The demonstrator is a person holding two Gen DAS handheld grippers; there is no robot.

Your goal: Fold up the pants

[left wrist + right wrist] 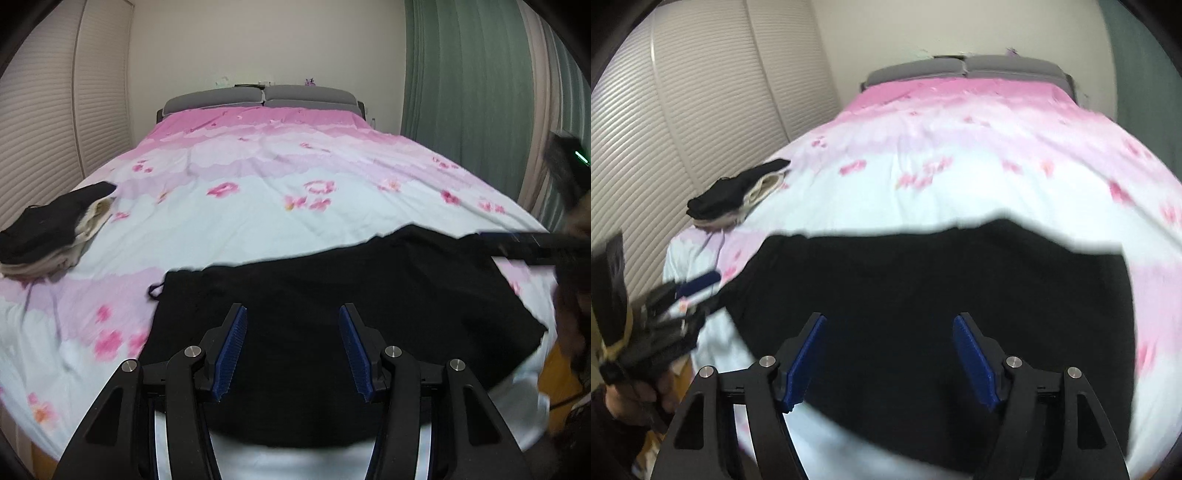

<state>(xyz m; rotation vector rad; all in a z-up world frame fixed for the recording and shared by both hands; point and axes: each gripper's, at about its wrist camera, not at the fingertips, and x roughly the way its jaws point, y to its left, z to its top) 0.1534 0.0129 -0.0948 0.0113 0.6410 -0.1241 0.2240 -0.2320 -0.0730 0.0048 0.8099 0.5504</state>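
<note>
Here, black pants (pixel 332 295) are laid flat near the bedspread's (pixel 258 206) front edge; left gripper (pixel 291 314) and right gripper (pixel 890 325) are held spread, empty, above them.

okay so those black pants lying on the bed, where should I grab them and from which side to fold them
Grip the black pants at the two corners of their near edge, coming from the foot of the bed, one gripper per corner. They lie flat and wide, so the thin hem is the only pinchable part. Left gripper and right gripper are open above them.
</note>
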